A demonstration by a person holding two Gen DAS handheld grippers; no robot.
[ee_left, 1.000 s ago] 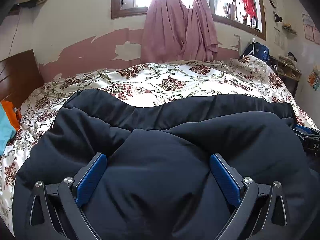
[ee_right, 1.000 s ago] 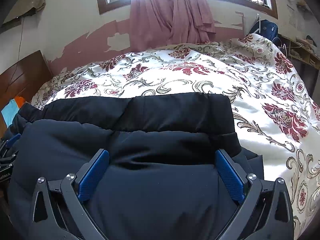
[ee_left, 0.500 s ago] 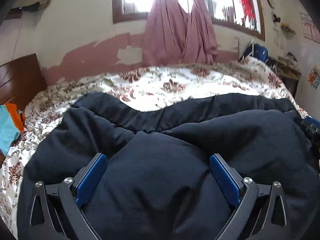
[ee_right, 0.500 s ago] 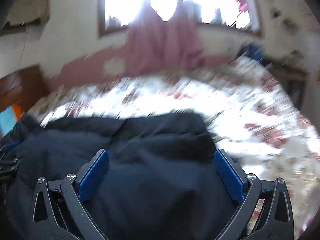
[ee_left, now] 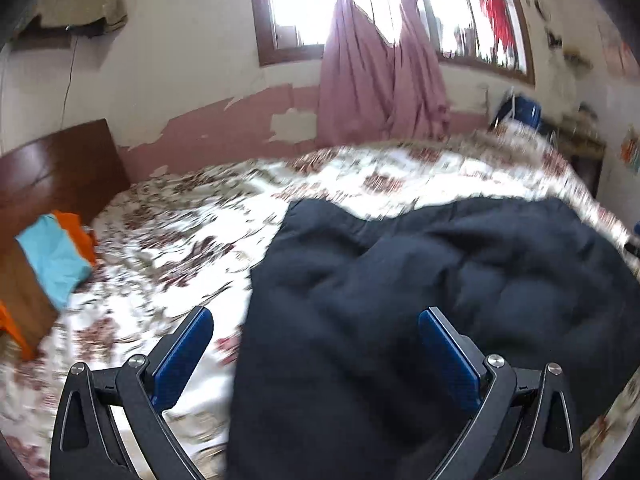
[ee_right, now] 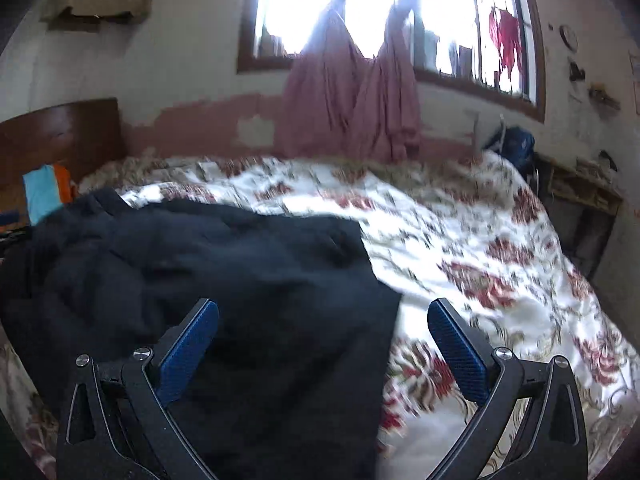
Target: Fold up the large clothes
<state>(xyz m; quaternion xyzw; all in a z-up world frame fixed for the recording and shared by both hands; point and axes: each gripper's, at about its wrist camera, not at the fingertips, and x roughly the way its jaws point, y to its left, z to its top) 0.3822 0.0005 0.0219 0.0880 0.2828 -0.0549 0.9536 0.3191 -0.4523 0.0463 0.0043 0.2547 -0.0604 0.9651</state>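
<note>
Floral bedspread carries a folded black padded coat, no legible writing. Left gripper and right gripper hover over its opposite edges, fingers spread wide, gripping nothing.

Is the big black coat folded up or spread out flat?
Folded, at least partly. The coat lies bunched in puffy layers on the bed, one layer over another. How neatly, the blur hides.

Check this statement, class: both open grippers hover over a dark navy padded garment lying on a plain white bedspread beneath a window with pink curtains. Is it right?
One detail is wrong. The bedspread is not plain white: it is white with a red and olive floral pattern, as the right wrist view shows. The rest stands: the left gripper and right gripper are open over the dark navy padded garment, beneath the pink curtains.
</note>
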